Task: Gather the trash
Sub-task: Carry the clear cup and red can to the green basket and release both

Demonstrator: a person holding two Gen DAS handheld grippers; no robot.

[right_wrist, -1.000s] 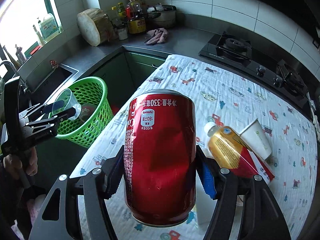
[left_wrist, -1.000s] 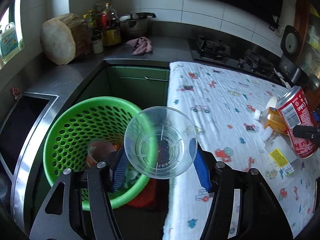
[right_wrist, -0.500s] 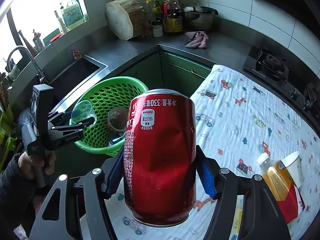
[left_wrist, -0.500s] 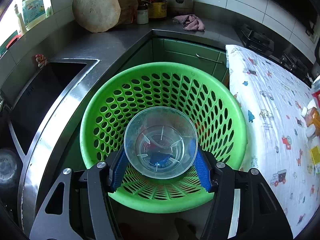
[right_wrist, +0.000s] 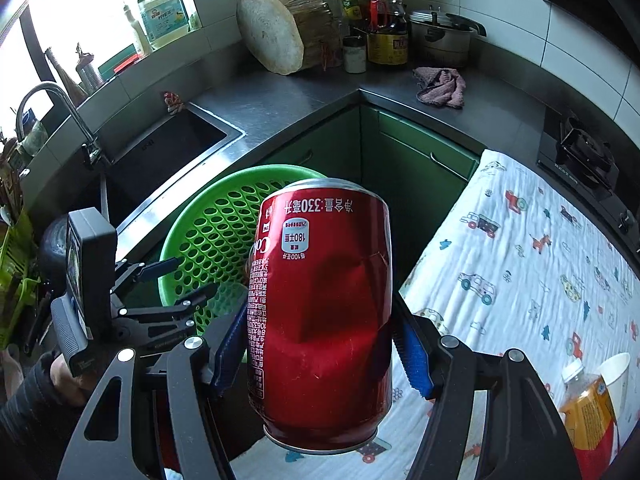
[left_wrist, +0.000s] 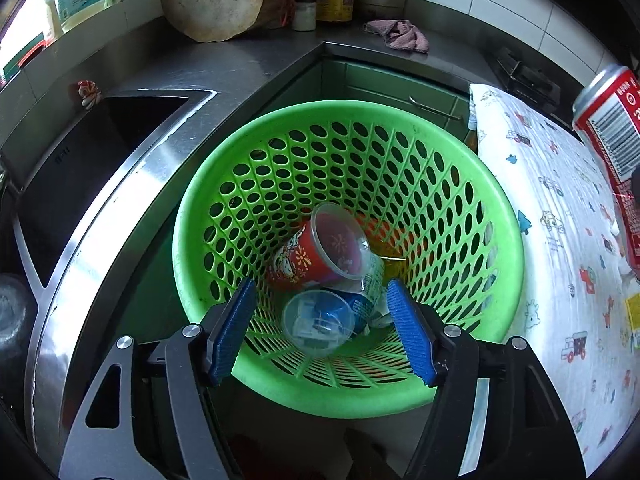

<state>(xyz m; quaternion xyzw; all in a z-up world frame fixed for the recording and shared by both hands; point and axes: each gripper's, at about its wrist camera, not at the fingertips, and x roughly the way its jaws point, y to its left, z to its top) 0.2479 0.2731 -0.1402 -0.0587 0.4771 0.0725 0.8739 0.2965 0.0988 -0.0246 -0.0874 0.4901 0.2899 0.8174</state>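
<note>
My left gripper (left_wrist: 320, 328) hangs over the green perforated basket (left_wrist: 472, 184), its jaws opening with nothing pressed between the blue pads. Below them a clear plastic cup (left_wrist: 318, 322) lies in the basket's bottom beside a red printed cup (left_wrist: 316, 256) and other trash. My right gripper (right_wrist: 320, 340) is shut on a dented red cola can (right_wrist: 320, 320), held upside down above the table's edge, right of the basket (right_wrist: 216, 224). The can (left_wrist: 612, 140) also shows at the right rim of the left wrist view. A hand holds the left gripper (right_wrist: 172, 284) at the basket's near rim.
The basket stands in the gap between the steel sink (left_wrist: 92, 152) and the table under a cartoon-print cloth (right_wrist: 520, 260). An orange bottle (right_wrist: 588, 400) and a white paper cup (right_wrist: 616, 372) lie on the cloth. A chopping block (right_wrist: 280, 28), bottles and a pink rag (right_wrist: 440, 88) occupy the counter.
The clear cup has left the left gripper's jaws and dropped into the basket, and the jaws stand wider. The right gripper has carried the can leftward, closer to the basket.
</note>
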